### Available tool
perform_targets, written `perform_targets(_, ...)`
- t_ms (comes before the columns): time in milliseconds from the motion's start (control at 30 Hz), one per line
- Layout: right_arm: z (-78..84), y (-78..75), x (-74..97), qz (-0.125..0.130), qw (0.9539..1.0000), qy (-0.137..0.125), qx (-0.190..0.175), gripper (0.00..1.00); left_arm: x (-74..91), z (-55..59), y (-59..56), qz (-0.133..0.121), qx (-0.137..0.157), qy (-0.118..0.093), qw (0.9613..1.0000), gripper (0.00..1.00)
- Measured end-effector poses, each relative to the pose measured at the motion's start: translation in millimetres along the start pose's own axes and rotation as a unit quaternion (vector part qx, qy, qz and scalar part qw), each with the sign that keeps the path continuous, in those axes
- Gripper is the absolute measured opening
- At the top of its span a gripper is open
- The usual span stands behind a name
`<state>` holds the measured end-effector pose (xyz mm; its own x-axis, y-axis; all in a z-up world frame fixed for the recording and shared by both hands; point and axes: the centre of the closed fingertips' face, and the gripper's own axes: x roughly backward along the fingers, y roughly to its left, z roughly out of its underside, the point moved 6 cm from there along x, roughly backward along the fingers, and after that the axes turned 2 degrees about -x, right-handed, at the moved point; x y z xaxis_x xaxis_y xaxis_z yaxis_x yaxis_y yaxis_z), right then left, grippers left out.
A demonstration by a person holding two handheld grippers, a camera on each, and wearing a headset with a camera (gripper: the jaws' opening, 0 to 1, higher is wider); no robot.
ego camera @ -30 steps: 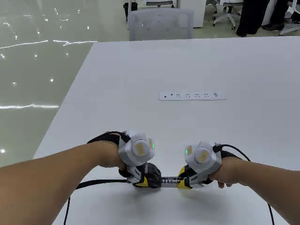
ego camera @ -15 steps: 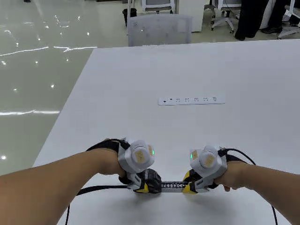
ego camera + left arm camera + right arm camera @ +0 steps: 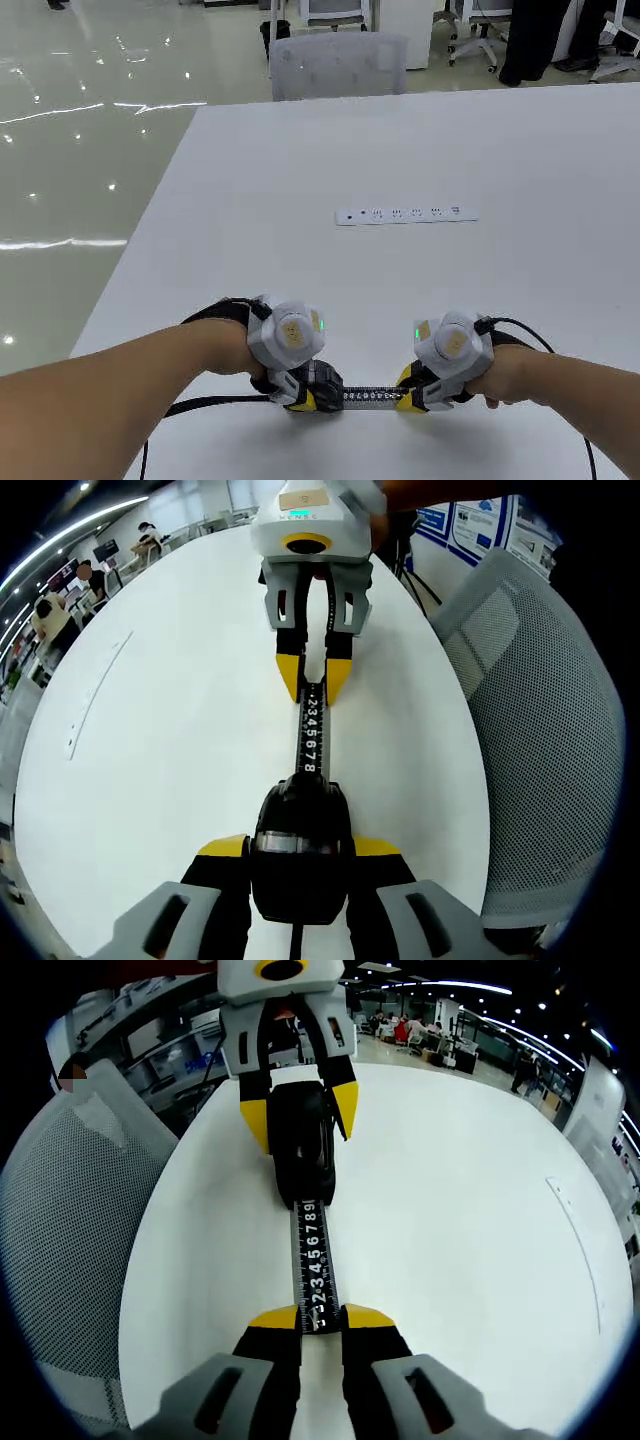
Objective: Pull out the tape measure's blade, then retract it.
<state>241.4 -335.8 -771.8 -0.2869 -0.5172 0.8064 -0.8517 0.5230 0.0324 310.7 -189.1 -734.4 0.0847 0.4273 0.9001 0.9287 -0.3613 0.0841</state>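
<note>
Near edge of the desk (image 3: 300, 180): the tape measure (image 3: 298, 852) is clamped by its black case between the yellow pads of the left hand-held gripper (image 3: 305, 392). A short length of blade (image 3: 313, 1260) is drawn out of the case toward the right, with printed numbers up to 9 readable. The blade's free end is pinched between the closed jaws of the right hand-held gripper (image 3: 320, 1317). The blade is held straight between the two grippers, roughly parallel with the near edge. Whether the case touches the desk cannot be told. A black cable (image 3: 215, 403) is seen running from the left hand-held gripper toward the near-left corner.

Mid-desk: a white power strip (image 3: 406, 214) is laid flat, well apart from the grippers.

Far edge: a grey mesh chair (image 3: 338, 62) is pushed up to the desk.
</note>
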Motion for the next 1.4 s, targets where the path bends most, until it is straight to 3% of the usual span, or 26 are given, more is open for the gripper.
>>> perform_targets(200, 2.2, 0.7, 2.0, 0.002, 1.0, 0.003, 0.0, 0.13, -0.9, -1.3, -1.4, -0.013, 0.009, -0.008, 0.9998, 0.33)
perform_targets(800, 13.9, -1.9, 10.9, -0.002, 1.0, 0.006, 0.0, 0.13, -2.3, -3.3, -4.2, -0.016, -0.007, 0.011, 0.9998, 0.33)
perform_targets(1400, 29.2, -2.2, 21.1, 0.001, 0.9999, 0.013, -0.004, 0.13, -3.0, -3.2, -4.3, -0.01, -0.004, 0.013, 0.9999, 0.34)
